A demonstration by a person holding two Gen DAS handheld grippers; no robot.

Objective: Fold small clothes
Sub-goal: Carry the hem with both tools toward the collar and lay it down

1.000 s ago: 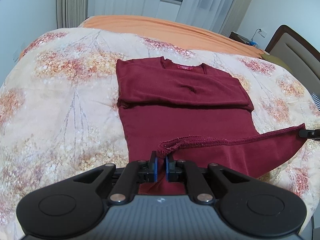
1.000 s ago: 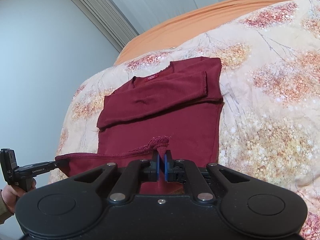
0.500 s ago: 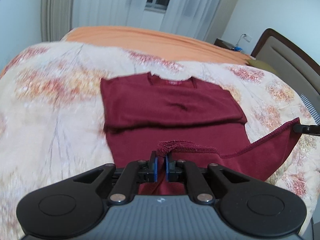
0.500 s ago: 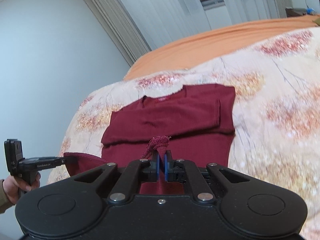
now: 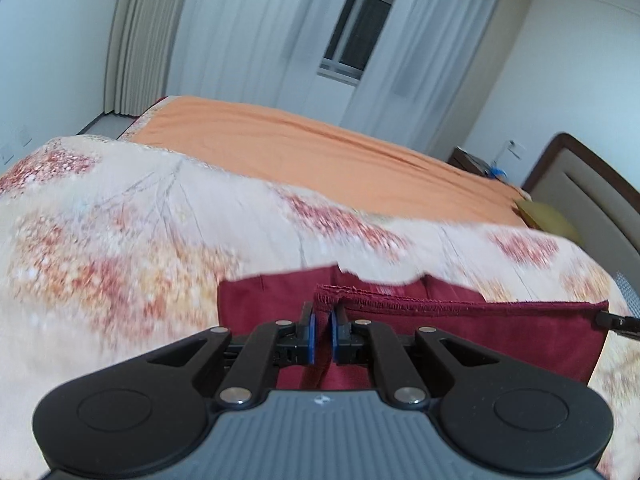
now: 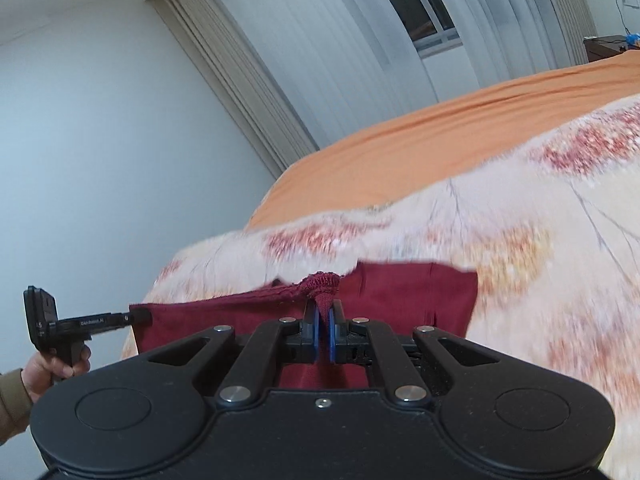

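- The dark red sweater (image 5: 480, 332) lies on the floral quilt (image 5: 140, 240) on the bed, and its bottom hem (image 5: 460, 306) is lifted off the quilt and pulled taut between both grippers.
- Left gripper (image 5: 322, 326): jaws pressed together, pinching one corner of the hem. The ribbed edge bunches up right at the blue pads (image 5: 312, 338).
- Right gripper (image 6: 323, 330): same deal, jaws pinching the other hem corner, with a little knot of knit fabric sticking up above them.
- In the right wrist view you can see the left gripper off to the left, held by a hand (image 6: 60, 364) in an olive sleeve (image 6: 12, 400), with the hem stretched in a straight line across to it.
- The raised hem sits close to the sweater's far edge, where the neckline dips. I can't tell if it's touching the layer underneath.
- The sweater's left side edge (image 5: 222, 304) looks straight, with bare quilt just beside it.
- Lots of open quilt all round the sweater. Past the quilt's far edge there's an orange sheet (image 5: 320, 152), then curtains (image 5: 248, 40) and a window (image 5: 356, 28).
- Headboard (image 5: 592, 200) and a nightstand (image 5: 472, 162) are well off to the right.
- The quilt is motion-blurred in both views.
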